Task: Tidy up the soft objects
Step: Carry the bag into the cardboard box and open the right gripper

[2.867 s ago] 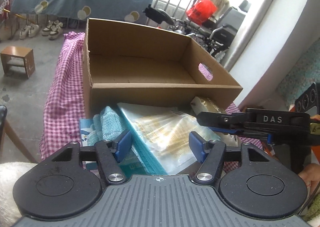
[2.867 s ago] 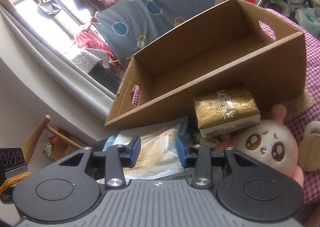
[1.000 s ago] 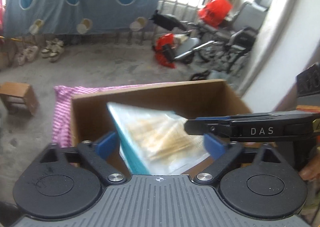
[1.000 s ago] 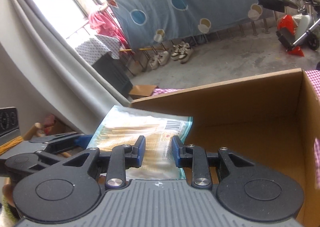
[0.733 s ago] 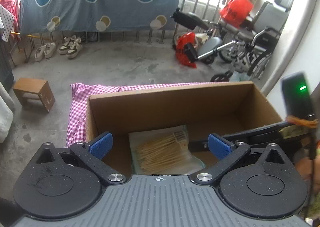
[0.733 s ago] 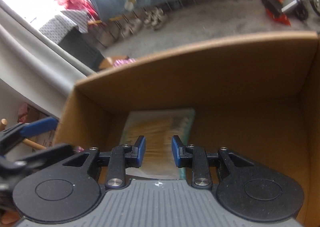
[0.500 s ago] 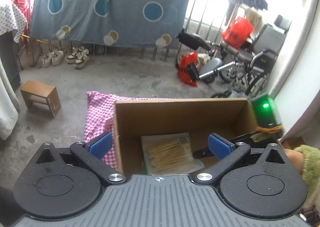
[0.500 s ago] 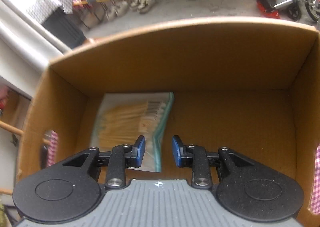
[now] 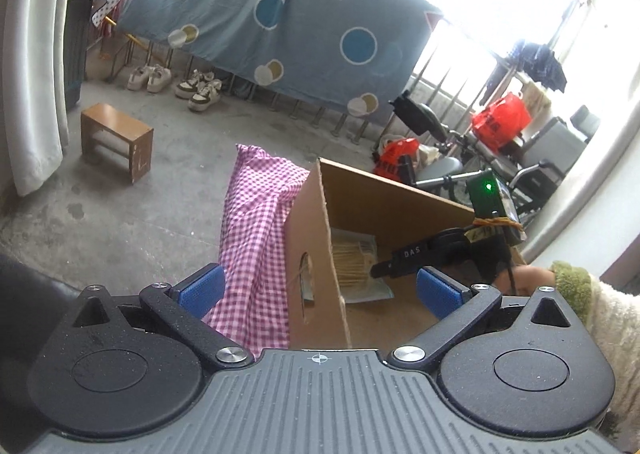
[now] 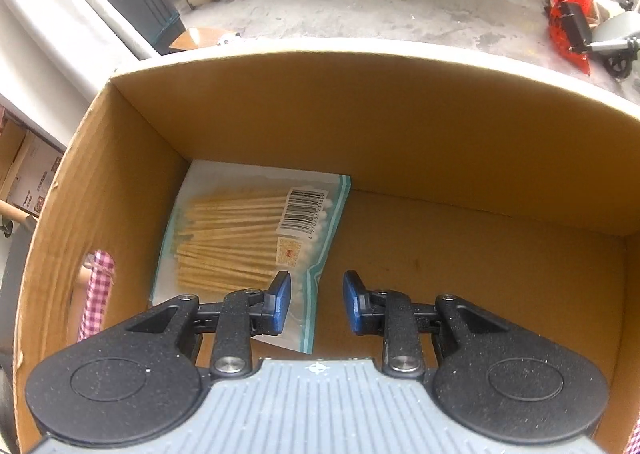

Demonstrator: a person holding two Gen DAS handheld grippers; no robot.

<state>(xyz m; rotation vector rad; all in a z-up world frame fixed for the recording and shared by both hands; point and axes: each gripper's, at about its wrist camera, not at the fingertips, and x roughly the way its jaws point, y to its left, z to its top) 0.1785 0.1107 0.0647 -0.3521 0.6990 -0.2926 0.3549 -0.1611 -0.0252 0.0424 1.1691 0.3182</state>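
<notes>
A packet [image 10: 248, 238] lies flat in the box [image 10: 360, 101] at nine o'clock; right gripper [image 10: 316, 304] narrow and empty, left gripper [image 9: 318, 290] wide.

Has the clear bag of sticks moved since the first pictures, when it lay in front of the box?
Yes. The bag of sticks now lies flat inside the cardboard box, against its left wall.

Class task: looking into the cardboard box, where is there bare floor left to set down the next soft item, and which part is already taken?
Inside the cardboard box, the plastic packet lies flat in the left part, beside the wall with the handle hole. The floor from the packet's teal edge across to the right wall is bare. The right gripper hangs open above that boundary, holding nothing.
</notes>
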